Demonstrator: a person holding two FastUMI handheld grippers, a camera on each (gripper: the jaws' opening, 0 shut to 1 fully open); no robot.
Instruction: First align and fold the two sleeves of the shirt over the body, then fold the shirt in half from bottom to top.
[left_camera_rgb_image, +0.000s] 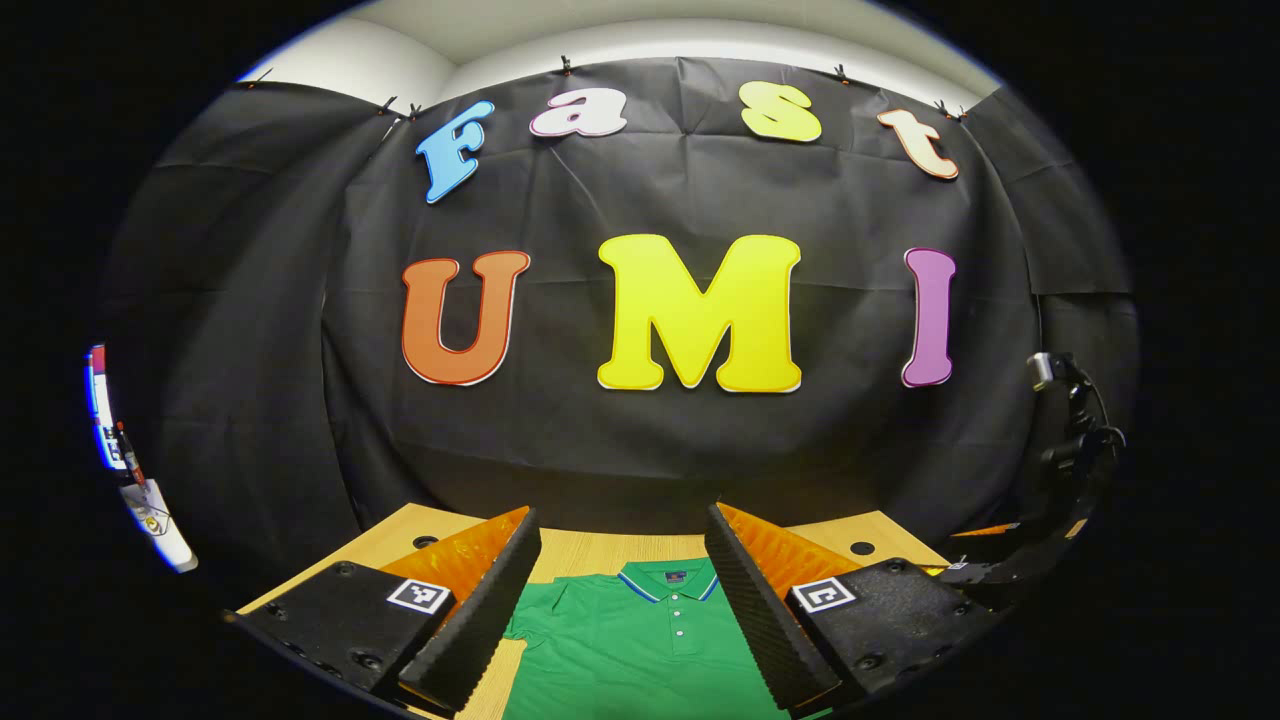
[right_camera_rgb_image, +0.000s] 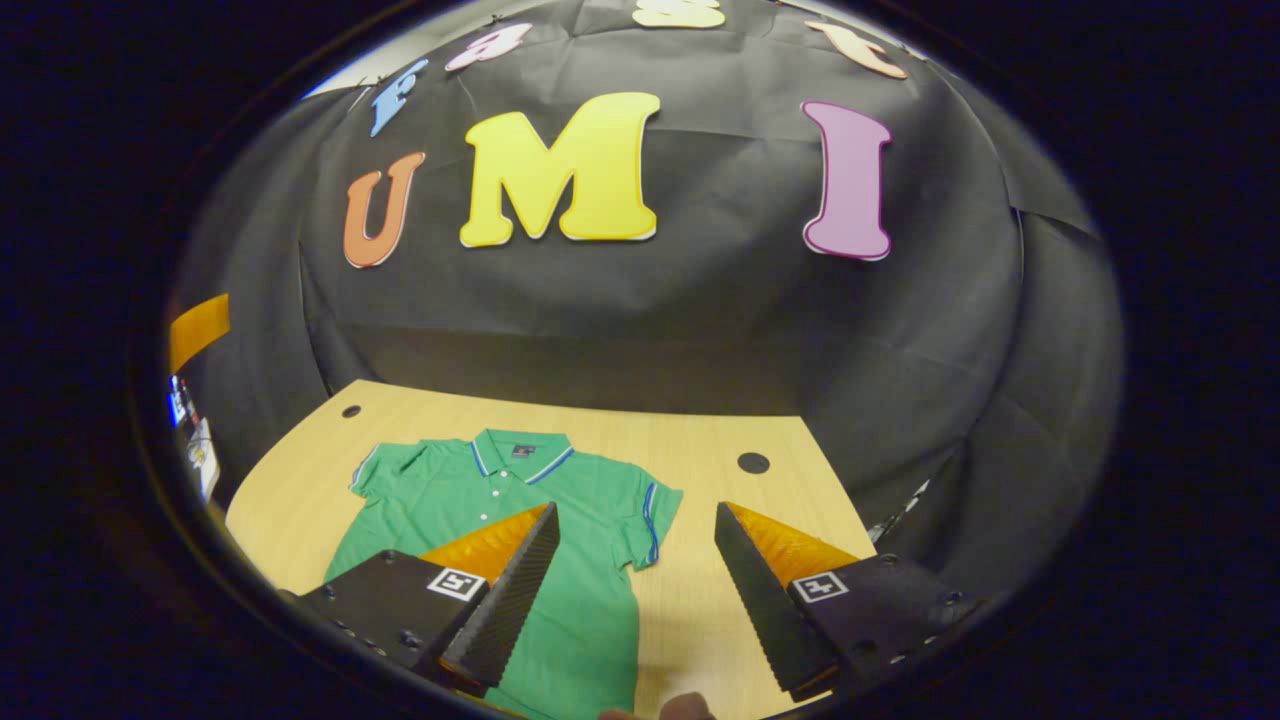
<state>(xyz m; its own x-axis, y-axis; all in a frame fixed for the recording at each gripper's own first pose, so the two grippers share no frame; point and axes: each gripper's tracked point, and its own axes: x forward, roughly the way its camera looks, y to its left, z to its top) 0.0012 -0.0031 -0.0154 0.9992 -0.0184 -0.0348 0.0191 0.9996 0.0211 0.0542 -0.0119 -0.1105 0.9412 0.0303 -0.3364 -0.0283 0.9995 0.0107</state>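
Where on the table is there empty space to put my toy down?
Bare wood lies beside the green shirt, between its striped sleeve and the table edge, near the dark round hole. A narrower strip runs between the collar and the black cloth wall. The shirt covers the middle.

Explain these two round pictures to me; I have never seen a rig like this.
A person holds a two-finger gripper in each hand, and each carries a fisheye camera looking along its fingers. In the left gripper view, the left gripper is open above a green polo shirt. In the right gripper view, the right gripper is open too, and the shirt lies flat on a wooden table, sleeves spread, nothing folded yet. Nothing is held. The right gripper shows at the left gripper view's right edge.
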